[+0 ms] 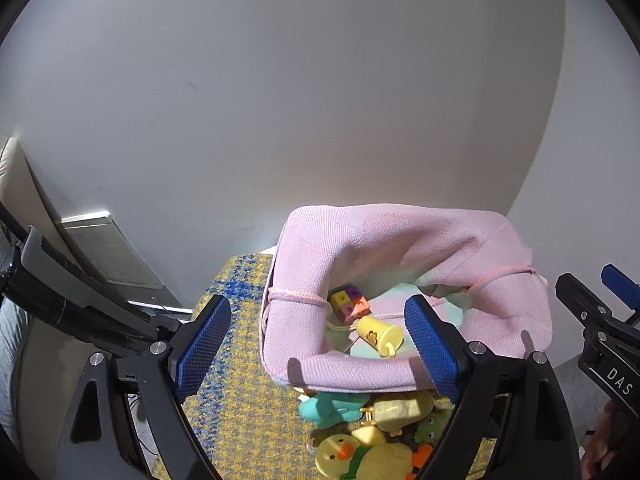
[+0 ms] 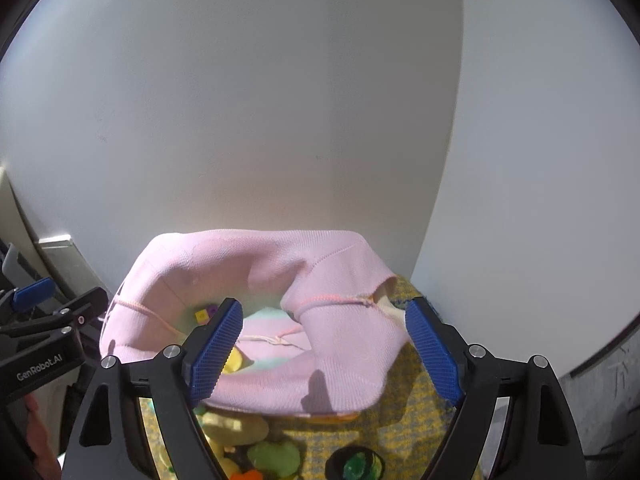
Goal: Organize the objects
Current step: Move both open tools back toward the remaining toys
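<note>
A pink knitted fabric basket stands on a yellow and blue woven cloth. Inside lie a multicoloured cube block and a yellow toy cup. In front of the basket lie a teal plush, a yellow duck plush and a green frog toy. My left gripper is open and empty above the basket's near rim. My right gripper is open and empty over the basket; the cube shows inside.
A white wall rises right behind the basket. A grey laptop-like device leans at the left. A green frog toy and a dark round toy lie on the cloth near the front edge.
</note>
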Action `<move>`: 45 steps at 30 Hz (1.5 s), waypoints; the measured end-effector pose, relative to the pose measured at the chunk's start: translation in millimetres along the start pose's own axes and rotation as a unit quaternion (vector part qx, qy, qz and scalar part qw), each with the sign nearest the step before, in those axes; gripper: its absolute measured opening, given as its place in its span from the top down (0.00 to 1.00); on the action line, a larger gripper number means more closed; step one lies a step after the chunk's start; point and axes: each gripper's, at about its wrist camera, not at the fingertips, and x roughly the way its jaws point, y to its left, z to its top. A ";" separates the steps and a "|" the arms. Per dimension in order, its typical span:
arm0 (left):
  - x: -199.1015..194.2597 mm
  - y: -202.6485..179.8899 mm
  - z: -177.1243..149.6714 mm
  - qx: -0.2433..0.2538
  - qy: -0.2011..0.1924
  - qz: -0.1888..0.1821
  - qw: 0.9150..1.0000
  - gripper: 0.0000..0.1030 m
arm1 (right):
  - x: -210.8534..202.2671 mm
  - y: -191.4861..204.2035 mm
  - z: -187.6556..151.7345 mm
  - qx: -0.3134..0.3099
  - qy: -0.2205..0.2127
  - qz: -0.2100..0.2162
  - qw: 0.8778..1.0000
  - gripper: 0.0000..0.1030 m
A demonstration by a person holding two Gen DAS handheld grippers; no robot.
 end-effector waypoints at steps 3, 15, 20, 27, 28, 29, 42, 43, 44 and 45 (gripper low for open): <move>-5.4 -0.4 -9.1 -0.003 0.001 -0.003 1.000 0.13 | -15.1 -6.2 -7.9 0.001 -0.003 -0.001 1.000 0.18; -18.7 -10.2 -60.0 0.001 0.016 -0.011 1.000 0.11 | -25.7 -22.8 -59.8 0.009 0.015 -0.007 1.000 0.17; -14.9 -15.2 -85.1 0.003 0.032 -0.016 0.999 0.11 | -26.4 -32.3 -83.7 0.013 0.030 -0.011 0.999 0.17; -7.3 -24.9 -118.8 0.010 0.056 -0.022 0.998 0.11 | -23.2 -36.5 -112.5 0.013 0.051 -0.011 0.999 0.17; -6.3 -26.8 -123.1 0.012 0.059 -0.022 0.998 0.11 | -22.8 -36.7 -116.3 0.013 0.053 -0.011 0.998 0.17; -5.2 -29.0 -127.8 0.015 0.062 -0.022 0.998 0.11 | -22.4 -37.1 -119.6 0.015 0.055 -0.012 0.998 0.17; 16.5 -50.2 -174.8 0.011 0.105 -0.033 0.994 0.11 | -9.7 -49.7 -158.7 0.025 0.086 -0.020 0.996 0.17; 17.9 -53.5 -177.1 0.014 0.108 -0.034 0.994 0.11 | -8.5 -51.0 -160.6 0.027 0.088 -0.020 0.996 0.17; 20.1 -56.6 -179.3 0.016 0.110 -0.034 0.993 0.11 | -7.2 -52.3 -163.0 0.033 0.095 -0.024 0.995 0.17; 22.7 -58.8 -180.7 0.017 0.112 -0.034 0.993 0.11 | -5.6 -54.0 -166.1 0.034 0.098 -0.025 0.994 0.17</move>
